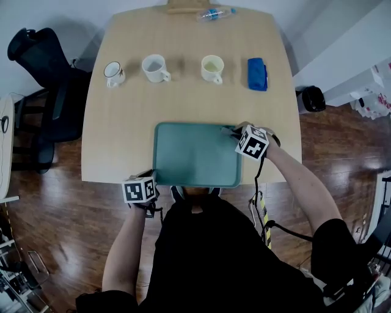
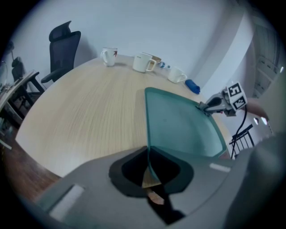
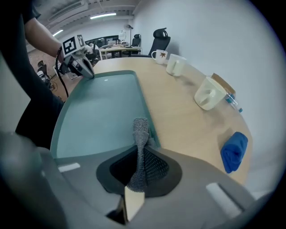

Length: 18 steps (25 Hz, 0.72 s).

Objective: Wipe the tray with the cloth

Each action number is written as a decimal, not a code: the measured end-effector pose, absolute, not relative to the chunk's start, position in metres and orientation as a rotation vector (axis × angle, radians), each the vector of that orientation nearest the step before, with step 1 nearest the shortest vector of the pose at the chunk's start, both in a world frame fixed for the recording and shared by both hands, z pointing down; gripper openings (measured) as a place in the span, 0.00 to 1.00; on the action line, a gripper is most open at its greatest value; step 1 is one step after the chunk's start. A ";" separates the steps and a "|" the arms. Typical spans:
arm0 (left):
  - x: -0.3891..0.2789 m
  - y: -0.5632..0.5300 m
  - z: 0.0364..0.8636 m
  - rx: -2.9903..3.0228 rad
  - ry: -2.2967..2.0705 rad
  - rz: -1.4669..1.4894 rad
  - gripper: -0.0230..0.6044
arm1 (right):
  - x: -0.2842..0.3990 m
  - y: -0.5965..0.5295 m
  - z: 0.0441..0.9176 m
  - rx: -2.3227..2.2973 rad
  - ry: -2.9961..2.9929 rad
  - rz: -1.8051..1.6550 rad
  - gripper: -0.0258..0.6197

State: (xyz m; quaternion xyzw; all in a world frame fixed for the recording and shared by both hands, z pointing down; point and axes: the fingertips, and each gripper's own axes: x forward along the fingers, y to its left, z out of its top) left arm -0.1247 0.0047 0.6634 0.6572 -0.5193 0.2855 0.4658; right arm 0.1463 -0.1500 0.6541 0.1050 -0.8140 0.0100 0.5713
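Centrally, seen from the head view: the teal tray (image 1: 195, 153) lies flat at the 6 o'clock edge of the pale wooden surface (image 1: 122, 116), its near rim level with the surface's edge. Its inside looks bare and evenly coloured.

- Cloth (image 3: 139, 152): grey, mesh-textured, bunched into a narrow strip. It is pinched in the right tool (image 3: 136, 179), whose jaws stand almost together on it. The free end sticks out ahead of the jaws and rests at the tray's right rim, near the tray's 2 o'clock corner in the head view.
- Left tool (image 2: 149, 167): at the tray's 7 o'clock corner. Its jaws are closed on the thin rim, which runs edge-on between them.
- Each tool is in one of the person's hands; a marker cube rides on each.

Farther out, toward 12 o'clock from the tray, a row stands well apart from it:
- small white mug with dark rim (image 1: 113, 73) at 11 o'clock
- white mug (image 1: 155, 68) just right of it
- cream mug (image 1: 212, 68) at about 12 o'clock
- blue rolled towel (image 1: 257, 74) at 1 o'clock

Beyond the row, a clear plastic bottle (image 1: 215, 13) lies on its side at the surface's far edge. A black office chair (image 1: 36, 55) stands off the surface at 10 o'clock, on dark wood flooring (image 1: 67, 220).
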 end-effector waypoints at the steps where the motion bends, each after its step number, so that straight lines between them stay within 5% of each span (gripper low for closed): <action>1: -0.125 0.005 0.664 1.615 -1.275 0.699 0.07 | 0.149 -0.138 0.655 0.241 -1.913 0.048 0.08; 11: -0.127 0.006 0.665 1.614 -1.252 0.686 0.07 | 0.152 0.019 0.656 0.054 -1.943 0.209 0.08; 18: -0.126 0.007 0.665 1.621 -1.239 0.701 0.07 | 0.151 0.020 0.648 0.262 -2.020 0.392 0.08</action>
